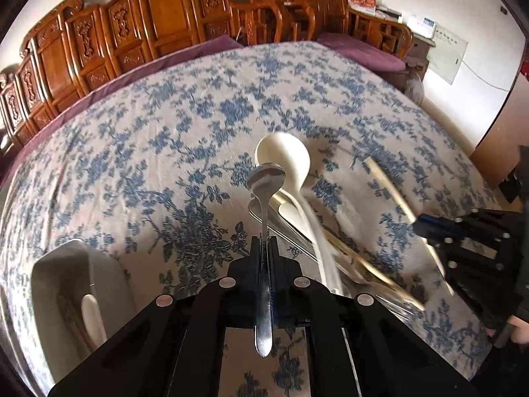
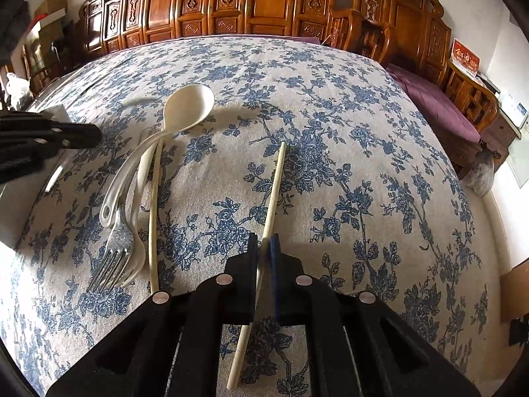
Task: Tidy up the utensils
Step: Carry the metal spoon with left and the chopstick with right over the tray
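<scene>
My left gripper (image 1: 263,243) is shut on the handle of a metal spoon (image 1: 266,178), whose bowl points away above the floral cloth. Just behind it lies a pile with a large white ladle (image 1: 284,155), smaller white spoons and a fork (image 2: 112,251). My right gripper (image 2: 264,243) is shut on a pale chopstick (image 2: 274,185), gripped near its middle and slanting over the cloth. A second chopstick (image 2: 153,218) lies beside the ladle (image 2: 190,106). Each gripper shows in the other's view: the right gripper (image 1: 421,226) at the right, the left gripper (image 2: 94,135) at the left.
A white organizer tray (image 1: 62,278) stands at the lower left, with a white utensil (image 1: 91,314) in it. The tray's edge (image 2: 13,211) also shows at the left of the right wrist view. Carved wooden chairs (image 1: 158,16) line the table's far side. A blue floral tablecloth (image 2: 330,165) covers the table.
</scene>
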Available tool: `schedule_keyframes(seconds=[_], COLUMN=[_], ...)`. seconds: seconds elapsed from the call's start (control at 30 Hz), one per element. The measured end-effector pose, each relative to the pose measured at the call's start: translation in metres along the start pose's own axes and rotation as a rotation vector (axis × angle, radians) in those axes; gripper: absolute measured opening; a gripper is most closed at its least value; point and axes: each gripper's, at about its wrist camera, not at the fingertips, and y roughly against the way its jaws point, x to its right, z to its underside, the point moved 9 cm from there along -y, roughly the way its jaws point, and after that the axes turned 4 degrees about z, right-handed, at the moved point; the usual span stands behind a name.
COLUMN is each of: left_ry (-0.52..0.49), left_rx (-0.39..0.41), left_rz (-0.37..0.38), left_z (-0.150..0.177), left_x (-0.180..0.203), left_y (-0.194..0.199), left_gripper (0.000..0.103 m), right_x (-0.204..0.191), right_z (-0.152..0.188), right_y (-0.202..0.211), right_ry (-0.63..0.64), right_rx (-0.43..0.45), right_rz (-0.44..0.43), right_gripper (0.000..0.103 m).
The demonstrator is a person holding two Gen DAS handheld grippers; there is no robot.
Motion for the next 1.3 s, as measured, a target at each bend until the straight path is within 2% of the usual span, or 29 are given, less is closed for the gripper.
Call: schedule_keyframes(seconds=[0.37, 0.63, 0.93, 1.3], left_ry=[-0.012, -0.002, 0.036, 0.105], left_rx=[0.056, 0.079, 0.082, 0.043], left_rz=[-0.011, -0.036, -0.087, -0.142], left_z=[0.008, 0.022, 0.04, 0.075], left_x=[0.002, -0.012, -0.048, -0.094], left_y=[0.054, 0.084, 0.106, 0.104], left_gripper=[0.004, 0.004, 0.004, 0.004], right_x=[0.004, 0.004, -0.026, -0.071], right_z=[0.001, -0.007, -0.016, -0.022], right_y=[0.003, 0.031, 0.071, 0.107], right_ry=[-0.063, -0.072, -0.031, 0.06], right_rx=[-0.01, 0.069, 0.164, 0.239], right_rz=[-0.033, -0.03, -0.082, -0.128], right_gripper=[0.006, 0.006, 0.006, 0.006])
